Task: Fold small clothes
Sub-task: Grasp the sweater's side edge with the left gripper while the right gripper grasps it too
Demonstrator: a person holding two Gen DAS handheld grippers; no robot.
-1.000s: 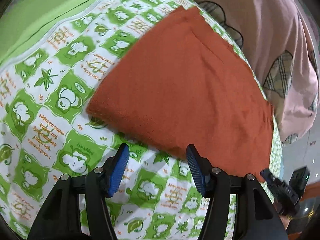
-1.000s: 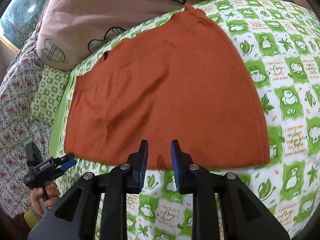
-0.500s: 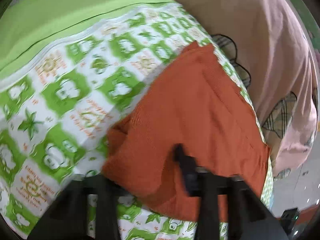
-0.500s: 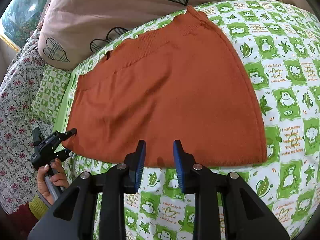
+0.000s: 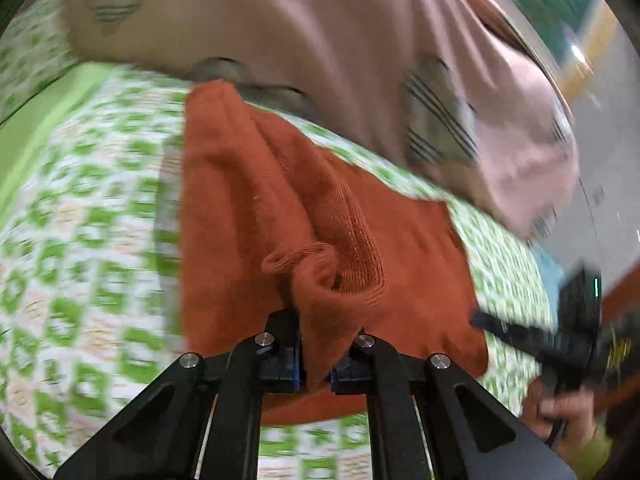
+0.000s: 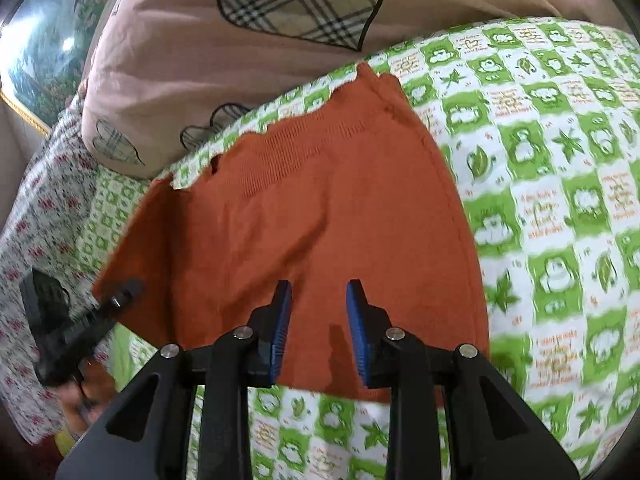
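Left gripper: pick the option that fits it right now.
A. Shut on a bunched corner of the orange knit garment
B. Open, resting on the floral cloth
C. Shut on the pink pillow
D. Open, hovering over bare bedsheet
A. In the left wrist view, the left gripper has its jaws closed with a bunched fold of the orange knit garment pinched between them.

The big pink pillow (image 6: 208, 60) blocks the far edge of the bed sheet (image 6: 560, 184), touching the orange cloth (image 6: 328, 216) at its far corner. On the cloth's right, the sheet lies bare up to the bed's edge, so a gripper can pass there.
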